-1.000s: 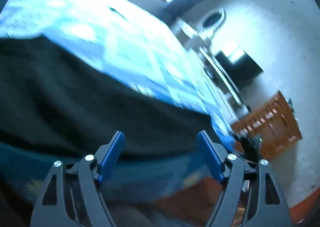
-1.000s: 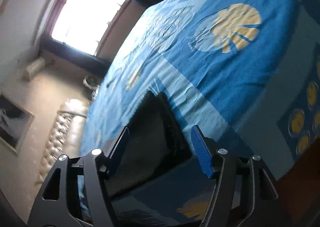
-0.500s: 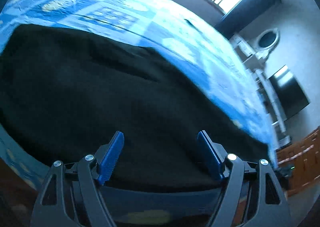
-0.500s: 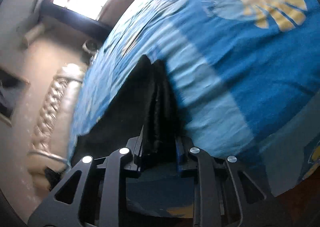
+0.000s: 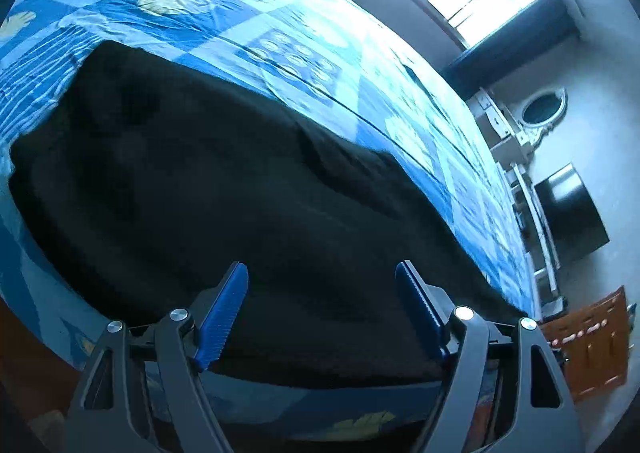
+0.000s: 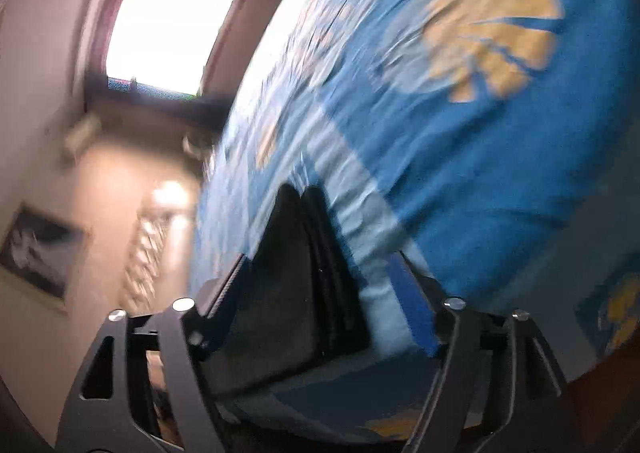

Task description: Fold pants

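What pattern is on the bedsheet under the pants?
The bedsheet is a blue patchwork with yellow leaf prints, clearest in the right wrist view.

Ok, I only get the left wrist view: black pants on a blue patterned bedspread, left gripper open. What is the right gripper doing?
Observer: The right gripper is open. Its jaws have just been opening, with the layered edge of the black fabric pants between them, not pinched.
Operator: Folded at that end?
Observer: Yes, stacked layers show along that edge.
Operator: Anything beyond?
Observer: A large yellow leaf print on the blue patterned bedspread.
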Action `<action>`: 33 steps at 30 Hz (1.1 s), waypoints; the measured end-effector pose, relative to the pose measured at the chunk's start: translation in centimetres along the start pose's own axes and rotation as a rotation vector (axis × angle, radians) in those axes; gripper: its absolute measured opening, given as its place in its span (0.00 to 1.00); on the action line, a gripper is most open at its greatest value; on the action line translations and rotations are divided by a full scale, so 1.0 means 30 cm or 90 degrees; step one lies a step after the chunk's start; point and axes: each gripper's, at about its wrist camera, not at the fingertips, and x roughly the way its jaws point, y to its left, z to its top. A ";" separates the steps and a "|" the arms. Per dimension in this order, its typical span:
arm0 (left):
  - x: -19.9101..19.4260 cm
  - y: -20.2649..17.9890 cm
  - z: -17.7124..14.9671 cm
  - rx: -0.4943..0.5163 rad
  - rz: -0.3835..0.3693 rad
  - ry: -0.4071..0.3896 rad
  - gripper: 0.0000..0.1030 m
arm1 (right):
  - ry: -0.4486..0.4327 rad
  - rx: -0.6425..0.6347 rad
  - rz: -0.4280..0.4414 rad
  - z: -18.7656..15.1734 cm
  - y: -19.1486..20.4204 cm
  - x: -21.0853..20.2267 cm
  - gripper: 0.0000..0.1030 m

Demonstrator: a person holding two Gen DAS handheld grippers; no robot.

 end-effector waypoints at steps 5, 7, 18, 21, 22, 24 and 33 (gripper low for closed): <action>-0.037 0.101 0.045 -0.032 0.018 -0.026 0.79 | 0.114 -0.032 0.011 0.045 0.033 0.119 0.75; -0.034 0.143 0.047 -0.057 0.020 -0.024 0.79 | 0.148 -0.038 0.016 0.049 0.049 0.138 0.70; -0.036 0.222 0.038 -0.094 -0.055 -0.010 0.85 | 0.175 -0.090 -0.018 -0.009 0.174 0.164 0.21; -0.034 0.209 0.045 -0.071 -0.046 0.002 0.85 | 0.146 -0.105 0.023 -0.020 0.269 0.131 0.21; -0.034 0.200 0.044 -0.059 -0.038 0.006 0.85 | 0.138 -0.114 0.041 -0.026 0.316 0.121 0.21; -0.033 0.186 0.042 -0.041 -0.023 0.009 0.85 | 0.127 -0.137 0.065 -0.044 0.418 0.113 0.21; -0.015 0.107 0.037 0.059 0.052 0.035 0.85 | 0.143 -0.270 0.108 -0.182 0.906 0.265 0.21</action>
